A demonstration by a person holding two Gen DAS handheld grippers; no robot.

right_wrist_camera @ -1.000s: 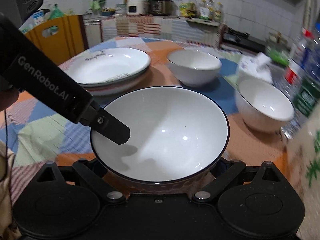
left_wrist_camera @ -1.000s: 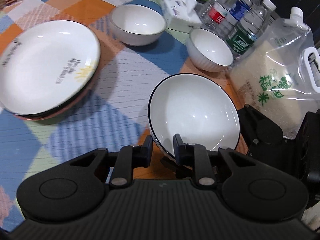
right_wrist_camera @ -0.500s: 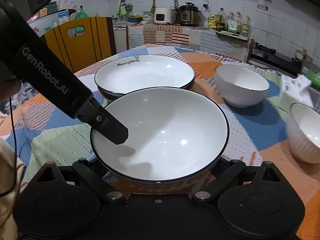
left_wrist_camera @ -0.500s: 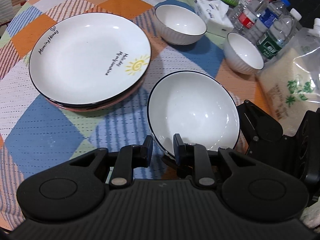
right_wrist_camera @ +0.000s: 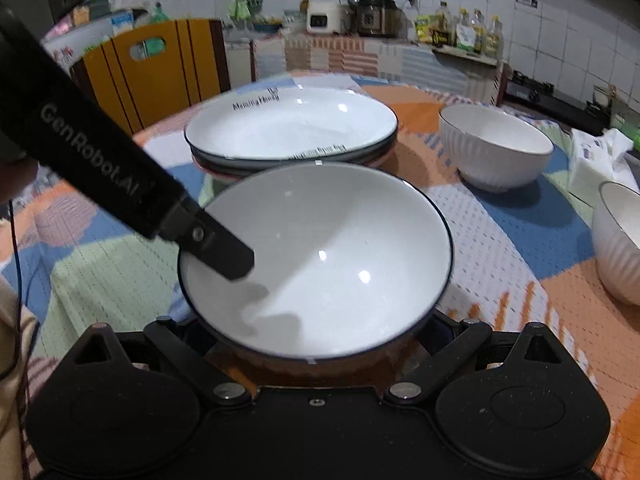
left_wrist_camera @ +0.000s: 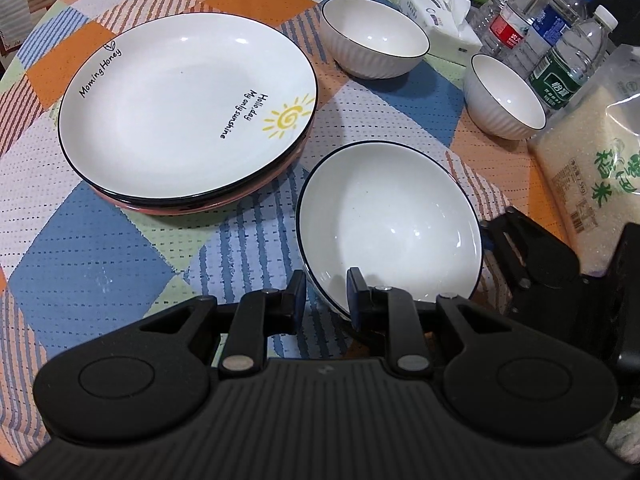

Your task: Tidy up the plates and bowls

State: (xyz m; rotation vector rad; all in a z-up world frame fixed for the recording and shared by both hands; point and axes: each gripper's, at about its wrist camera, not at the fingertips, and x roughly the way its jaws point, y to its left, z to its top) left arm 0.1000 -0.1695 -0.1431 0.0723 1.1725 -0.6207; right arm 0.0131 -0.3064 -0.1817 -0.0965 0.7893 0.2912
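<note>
A wide white bowl (left_wrist_camera: 388, 224) with a dark rim hangs just above the patchwork tablecloth, right beside a stack of white plates (left_wrist_camera: 180, 104). My left gripper (left_wrist_camera: 326, 284) is shut on the bowl's near rim, one finger inside and one outside. In the right wrist view that inner finger (right_wrist_camera: 224, 256) reaches over the rim of the bowl (right_wrist_camera: 332, 248). My right gripper (right_wrist_camera: 320, 332) has its fingers spread wide around the bowl's underside, the tips hidden beneath it. The plates (right_wrist_camera: 292, 124) lie just beyond the bowl.
Two ribbed white bowls (left_wrist_camera: 376, 40) (left_wrist_camera: 506, 96) stand at the back right, near a tissue pack (left_wrist_camera: 440, 16), several water bottles (left_wrist_camera: 560, 52) and a bag of rice (left_wrist_camera: 592, 152). A yellow chair (right_wrist_camera: 160, 68) stands past the table's far edge.
Both grippers carried the wide bowl left and a little down, so it now sits close beside the plate stack. Both grips look unchanged.
</note>
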